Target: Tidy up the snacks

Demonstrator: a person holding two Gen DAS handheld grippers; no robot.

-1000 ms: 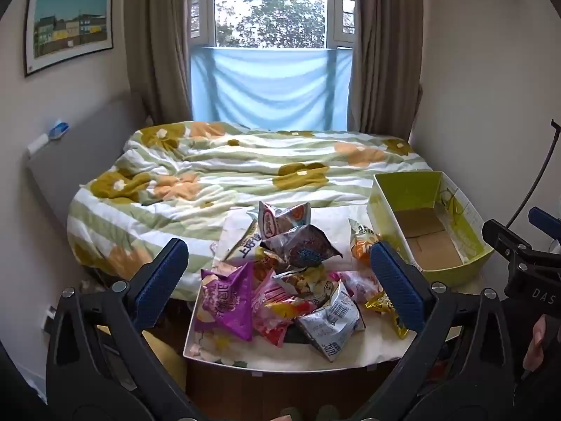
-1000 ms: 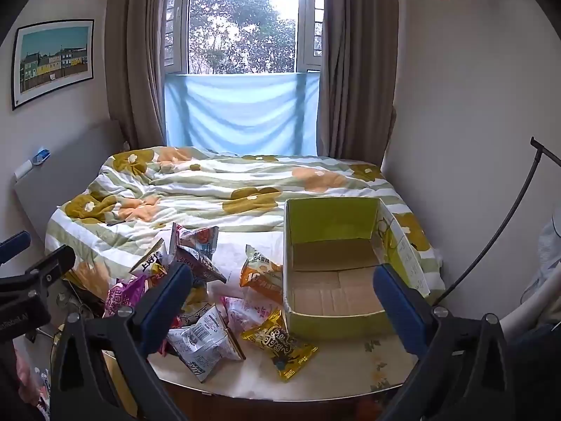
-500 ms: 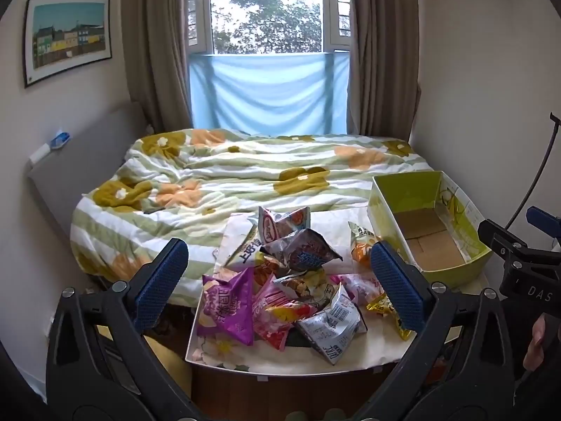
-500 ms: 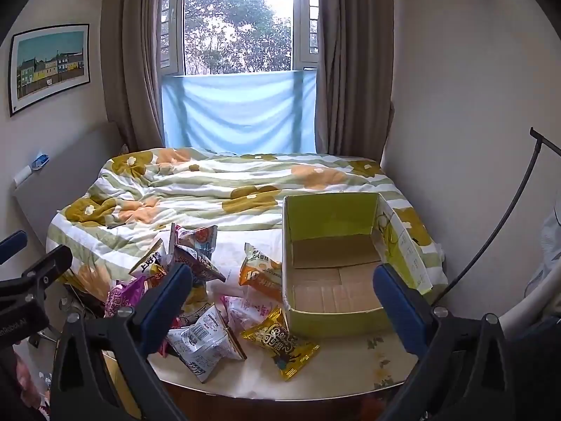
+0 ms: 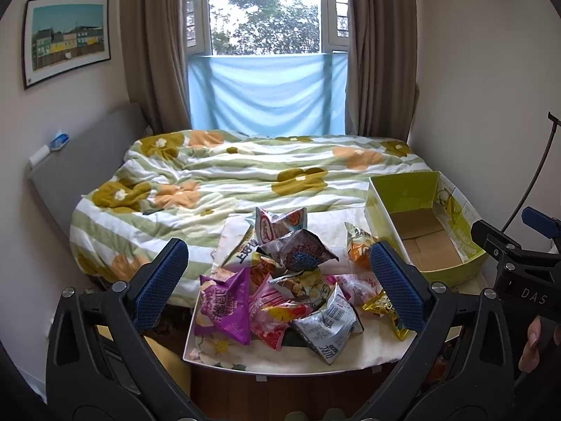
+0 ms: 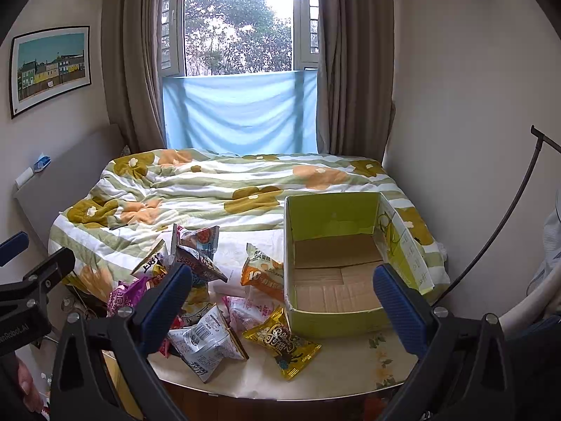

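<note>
A pile of snack bags (image 5: pixel 280 280) lies on a small table (image 5: pixel 245 358) at the foot of the bed; it also shows in the right wrist view (image 6: pixel 196 291). A purple bag (image 5: pixel 224 307), a grey bag (image 5: pixel 326 329), a yellow bag (image 6: pixel 282 342) and an orange bag (image 6: pixel 261 275) stand out. An empty green cardboard box (image 6: pixel 343 263) sits right of the pile, also in the left wrist view (image 5: pixel 426 224). My left gripper (image 5: pixel 277 284) is open above the pile. My right gripper (image 6: pixel 284 305) is open, near the box's front left corner.
A bed with a flowered green-striped quilt (image 5: pixel 245 175) lies behind the table. A grey headboard (image 5: pixel 80 168) is on the left, a wall (image 6: pixel 473 122) on the right, a curtained window (image 5: pixel 266 52) at the back. A thin black rod (image 6: pixel 498 217) curves at right.
Both views have shifted slightly, with the table and box a little lower in frame. Both grippers stay open; nothing on the table has moved.
</note>
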